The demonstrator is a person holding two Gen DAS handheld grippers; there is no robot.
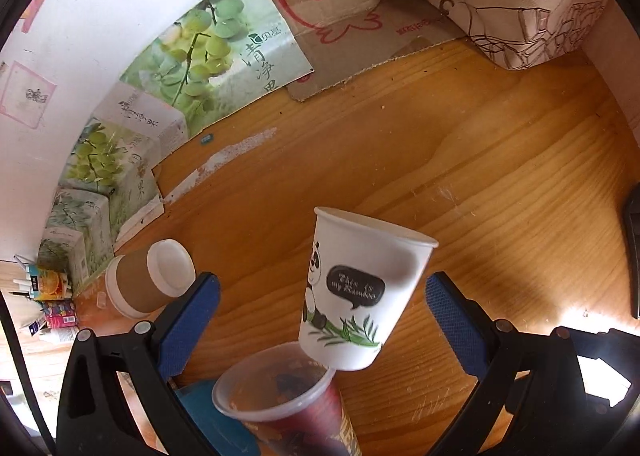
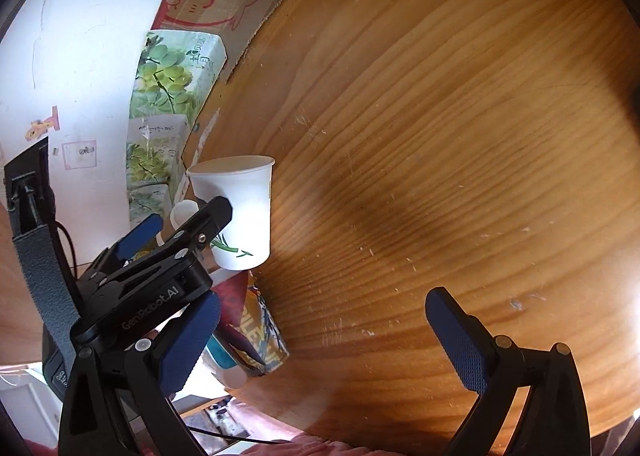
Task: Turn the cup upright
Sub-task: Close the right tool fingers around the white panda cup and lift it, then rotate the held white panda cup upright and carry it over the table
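On the wooden desk [image 1: 460, 160], item by item:

1. Panda cup [image 1: 360, 288]: white paper cup printed with a panda, bamboo leaves and a black speech bubble. Mouth up, leaning a little in the left wrist view. It sits between the fingers of the left tongs [image 1: 322, 310], with a gap showing on either side. In the right wrist view the same cup [image 2: 244, 212] appears mouth up beside the left tongs' outer finger; whether its base rests on the desk cannot be told.

2. Left tongs: blue-padded fingers spread wide, one on each side of the panda cup, neither pad seen touching it.

3. Right tongs [image 2: 324, 340]: blue pads wide apart, nothing between them, over bare wood well apart from the panda cup.

4. Clear plastic cup [image 1: 276, 388]: red-printed wall, mouth toward the camera, lying just below the panda cup's base, which overlaps its rim in the view. In the right wrist view its yellow and red print shows near the desk edge.

5. Lidded coffee cup [image 1: 150, 282]: white lid, brown sleeve, lying on its side to the left of the left tongs.

6. Grape-printed boxes [image 1: 200, 56]: several cartons in a row along the white wall [image 1: 100, 16].

7. Flattened cardboard [image 1: 344, 16]: red cartoon print, propped at the back of the desk.

8. Canvas bag [image 1: 516, 4]: white with brown lettering and line drawings, at the far right corner.

9. Small packets and pens [image 1: 48, 296]: a cluster at the far left, too small to identify.
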